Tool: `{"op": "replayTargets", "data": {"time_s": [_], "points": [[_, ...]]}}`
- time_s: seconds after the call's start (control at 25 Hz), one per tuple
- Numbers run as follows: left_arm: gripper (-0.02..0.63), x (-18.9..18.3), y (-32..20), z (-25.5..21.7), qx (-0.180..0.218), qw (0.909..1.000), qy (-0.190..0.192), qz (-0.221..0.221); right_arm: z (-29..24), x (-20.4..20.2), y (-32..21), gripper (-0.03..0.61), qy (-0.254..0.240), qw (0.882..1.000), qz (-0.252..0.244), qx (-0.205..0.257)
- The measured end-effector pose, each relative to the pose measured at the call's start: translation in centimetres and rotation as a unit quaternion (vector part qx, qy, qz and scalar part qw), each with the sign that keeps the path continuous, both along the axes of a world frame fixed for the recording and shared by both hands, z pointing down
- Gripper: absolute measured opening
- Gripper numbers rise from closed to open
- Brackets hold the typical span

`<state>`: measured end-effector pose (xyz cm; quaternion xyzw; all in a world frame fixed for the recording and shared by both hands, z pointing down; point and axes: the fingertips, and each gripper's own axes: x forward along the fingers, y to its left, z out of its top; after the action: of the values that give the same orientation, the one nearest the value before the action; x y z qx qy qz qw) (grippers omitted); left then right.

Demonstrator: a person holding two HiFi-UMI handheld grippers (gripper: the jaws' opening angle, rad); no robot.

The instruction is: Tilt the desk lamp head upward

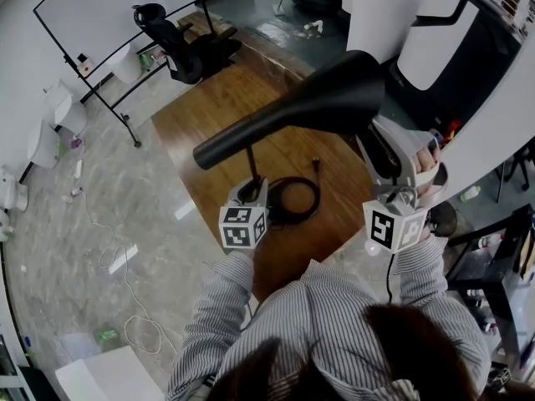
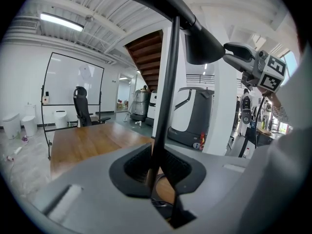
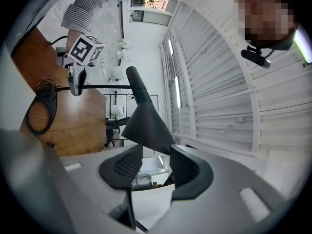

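Left gripper: jaws clamped on lamp pole. Right gripper: jaws pinching rim of lamp head. Lamp base sits toward near edge of wooden tabletop. Marble floor, whiteboard, office chair beyond. Head's long axis roughly level, wide mouth toward right gripper.

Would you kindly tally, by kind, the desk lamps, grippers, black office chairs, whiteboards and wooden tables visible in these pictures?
desk lamp: 1
grippers: 2 (left gripper, right gripper)
black office chair: 1
whiteboard: 1
wooden table: 1
Total: 6
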<state>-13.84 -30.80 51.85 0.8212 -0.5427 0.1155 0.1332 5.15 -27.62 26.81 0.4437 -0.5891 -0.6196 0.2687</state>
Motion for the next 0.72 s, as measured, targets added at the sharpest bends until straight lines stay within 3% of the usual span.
{"op": "replayTargets", "data": {"time_s": [0.72], "points": [[0.029,-0.1,-0.3,0.1,0.001,1.0000,0.003,0.003,-3.4,-0.8,-0.1,0.168,0.021,0.999,-0.016,0.020]]}}
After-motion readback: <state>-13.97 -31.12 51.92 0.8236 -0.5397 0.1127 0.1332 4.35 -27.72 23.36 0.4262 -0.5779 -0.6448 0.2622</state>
